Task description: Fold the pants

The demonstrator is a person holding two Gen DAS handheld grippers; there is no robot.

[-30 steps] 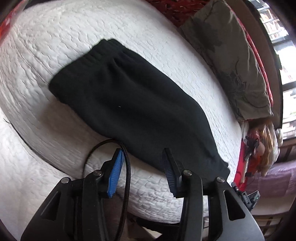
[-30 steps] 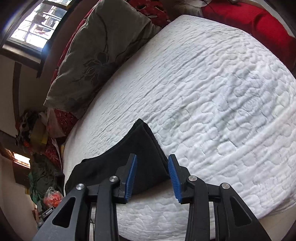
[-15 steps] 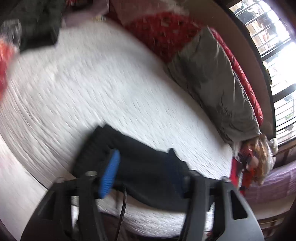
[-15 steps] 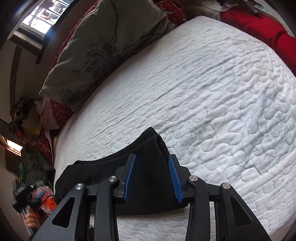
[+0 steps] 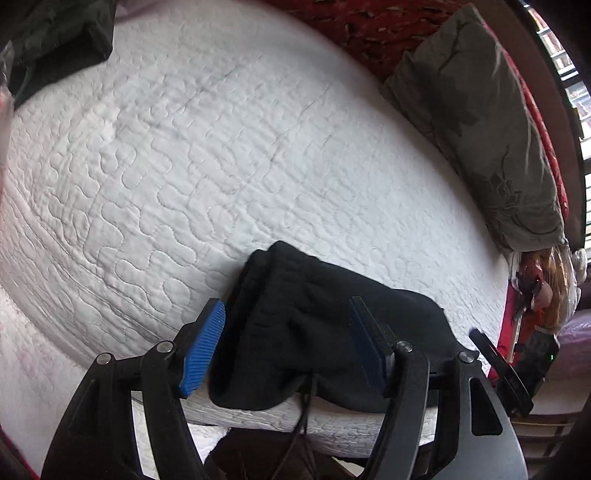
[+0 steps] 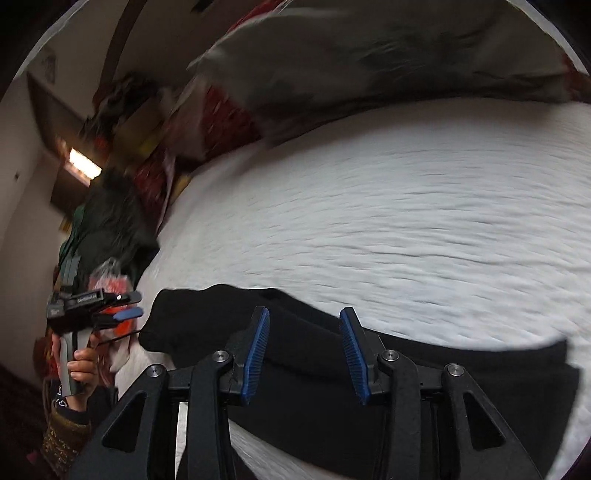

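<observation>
Black pants (image 5: 314,332) lie folded in a long strip along the near edge of a white quilted bed (image 5: 221,166). In the left wrist view my left gripper (image 5: 286,347) is open, its blue pads on either side of the waistband end, just above the cloth. In the right wrist view the pants (image 6: 314,369) stretch across the bottom of the frame. My right gripper (image 6: 303,354) is open over the cloth, holding nothing. The left gripper (image 6: 110,308) shows there at the far left, held in a hand beyond the pants' end.
A grey flowered pillow (image 5: 480,129) lies at the bed's far right over a red blanket (image 5: 369,26). Dark clothing (image 5: 55,37) sits at the top left corner. A cluttered pile (image 5: 546,295) stands beside the bed at right. The right wrist view is motion-blurred.
The left gripper dropped low to the waistband end of the pants. The right gripper swung left along the bed edge and now looks down the length of the pants toward the left gripper.
</observation>
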